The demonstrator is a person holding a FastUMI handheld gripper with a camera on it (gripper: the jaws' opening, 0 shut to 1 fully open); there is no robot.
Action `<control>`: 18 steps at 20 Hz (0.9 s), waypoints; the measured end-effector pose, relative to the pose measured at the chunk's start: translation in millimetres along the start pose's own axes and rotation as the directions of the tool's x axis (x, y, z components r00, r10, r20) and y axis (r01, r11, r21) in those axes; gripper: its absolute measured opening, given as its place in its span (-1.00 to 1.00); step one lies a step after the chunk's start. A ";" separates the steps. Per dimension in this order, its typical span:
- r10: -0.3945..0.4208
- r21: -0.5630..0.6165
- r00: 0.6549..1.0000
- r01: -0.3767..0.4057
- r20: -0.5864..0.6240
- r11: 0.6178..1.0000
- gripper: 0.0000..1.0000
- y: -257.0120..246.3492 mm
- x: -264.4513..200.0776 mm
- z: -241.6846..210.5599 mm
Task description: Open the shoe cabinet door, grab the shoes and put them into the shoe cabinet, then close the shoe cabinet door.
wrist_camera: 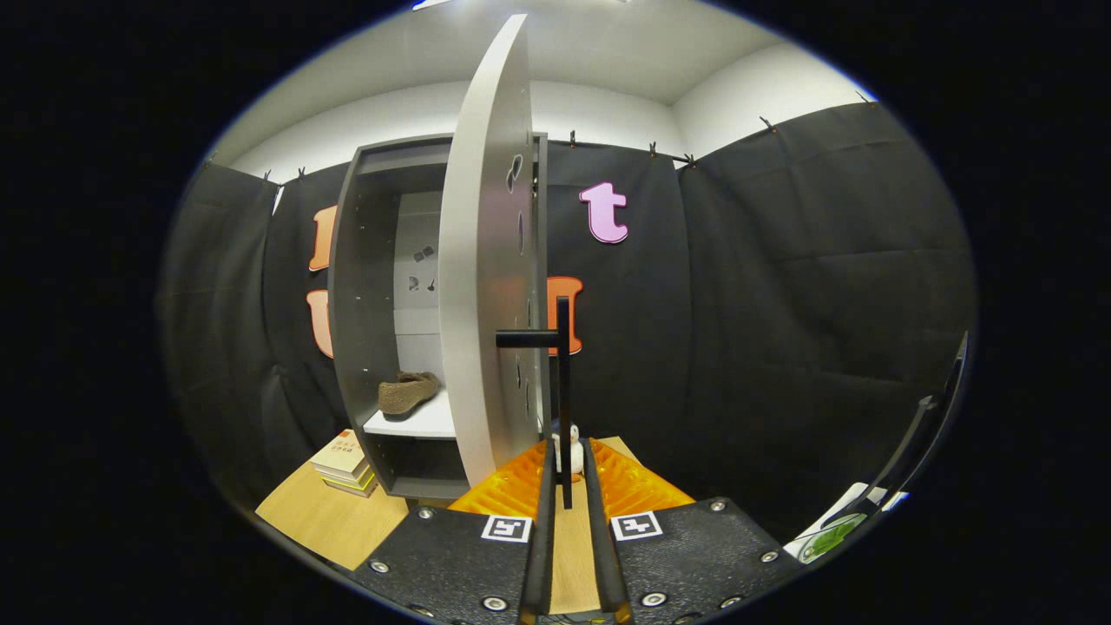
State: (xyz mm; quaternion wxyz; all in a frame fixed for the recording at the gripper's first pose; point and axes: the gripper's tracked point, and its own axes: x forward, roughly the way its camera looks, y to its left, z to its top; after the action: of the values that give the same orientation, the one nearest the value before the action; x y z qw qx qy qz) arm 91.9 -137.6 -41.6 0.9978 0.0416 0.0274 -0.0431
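With the shoe (408,391) shelved, my gripper (568,473) is clenched on the door's handle (562,382); next I swing the door (488,260) closed.

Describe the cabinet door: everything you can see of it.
The cabinet door is a tall, flat, pale grey panel, smooth like laminated board. It stands upright and swung wide open, nearly edge-on to the camera, hinged on the cabinet so the shelf with a brown shoe shows behind it. Its inner face has small holes and fittings. A dark bar handle sticks out on a short post. The gripper has its fingers closed narrowly around the bar's lower end.
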 end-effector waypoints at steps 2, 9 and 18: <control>-0.012 -0.006 1.000 0.012 -0.001 1.000 -0.60 -7.2 -1.9 -1.8; -0.087 -0.048 0.996 0.087 0.001 0.995 -0.61 -32.3 -11.3 -2.0; -0.119 -0.060 0.992 0.117 -0.035 0.991 -0.61 -35.1 -34.8 -10.4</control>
State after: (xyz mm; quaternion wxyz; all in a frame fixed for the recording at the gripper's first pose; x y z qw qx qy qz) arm 53.6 -168.7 -52.8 0.9936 0.0117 0.0502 -0.1004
